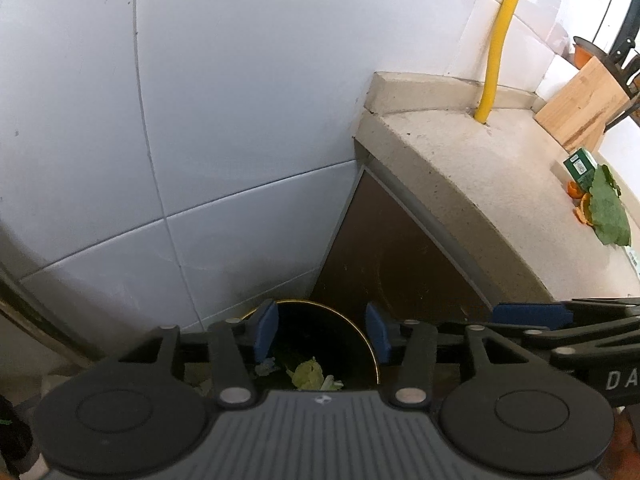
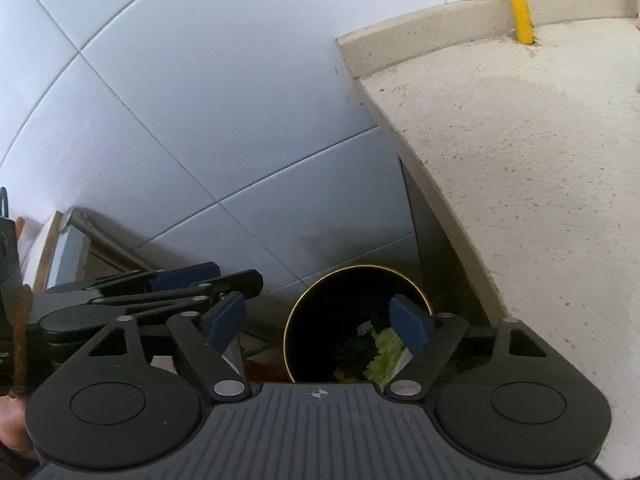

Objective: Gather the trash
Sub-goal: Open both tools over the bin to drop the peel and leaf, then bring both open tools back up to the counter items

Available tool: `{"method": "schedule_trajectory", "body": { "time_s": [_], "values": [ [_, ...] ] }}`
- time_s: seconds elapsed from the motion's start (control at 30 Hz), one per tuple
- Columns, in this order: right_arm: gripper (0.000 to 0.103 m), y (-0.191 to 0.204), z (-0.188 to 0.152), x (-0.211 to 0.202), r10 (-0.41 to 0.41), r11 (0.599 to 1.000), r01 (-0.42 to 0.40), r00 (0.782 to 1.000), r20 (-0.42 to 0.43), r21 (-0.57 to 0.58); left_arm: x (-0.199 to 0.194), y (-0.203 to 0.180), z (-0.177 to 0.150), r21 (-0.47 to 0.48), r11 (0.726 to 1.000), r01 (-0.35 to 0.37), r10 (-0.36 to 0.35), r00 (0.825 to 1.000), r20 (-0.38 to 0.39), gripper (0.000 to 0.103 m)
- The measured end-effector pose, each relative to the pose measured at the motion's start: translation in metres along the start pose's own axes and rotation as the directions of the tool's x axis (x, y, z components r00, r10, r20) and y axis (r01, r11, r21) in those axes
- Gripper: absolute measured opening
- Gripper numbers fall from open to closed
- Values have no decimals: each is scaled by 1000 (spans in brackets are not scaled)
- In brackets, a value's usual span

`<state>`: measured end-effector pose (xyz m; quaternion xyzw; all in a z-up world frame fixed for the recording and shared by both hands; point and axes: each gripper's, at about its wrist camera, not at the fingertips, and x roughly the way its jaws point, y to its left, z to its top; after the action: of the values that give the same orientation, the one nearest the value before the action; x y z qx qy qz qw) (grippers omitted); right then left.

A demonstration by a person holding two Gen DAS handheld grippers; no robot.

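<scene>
We hold both claws over the black bin point(image 2: 356, 320), which stands on the floor at about 6 o'clock in both wrist views, tucked between the tiled wall point(image 1: 200, 120) and the end of the bench point(image 1: 480, 184). The left claw point(image 1: 322, 334) stands wide with nothing between its blue pads point(image 1: 266, 332); the right claw point(image 2: 320, 320) is also spread wide and empty. Pale leaf scraps point(image 2: 384, 354) already lie in the bin.

More trash waits on the bench at 3 o'clock in the left view: a green leaf point(image 1: 608, 212), orange peel point(image 1: 582, 210) and a small green carton point(image 1: 580, 164).

The risks, as we judge them: the limp leaf could slip from the pads on the way to the bin, and a careless swing could knock the two claws together, since they sit close side by side.

The bin's floor is too dark to read, its near rim is cut off by our claw bodies, and the bench's far right runs out of frame.
</scene>
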<state>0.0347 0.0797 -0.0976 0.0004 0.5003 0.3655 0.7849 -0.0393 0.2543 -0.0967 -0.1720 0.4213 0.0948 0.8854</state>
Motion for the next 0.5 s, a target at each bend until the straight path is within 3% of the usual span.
{"method": "schedule_trajectory", "body": {
  "time_s": [0.5],
  "values": [
    [91,-3,-10,-36,-33,999,32,997,63,19,-8,-8,0,61,998,-32,29,998,48,49]
  ]
}}
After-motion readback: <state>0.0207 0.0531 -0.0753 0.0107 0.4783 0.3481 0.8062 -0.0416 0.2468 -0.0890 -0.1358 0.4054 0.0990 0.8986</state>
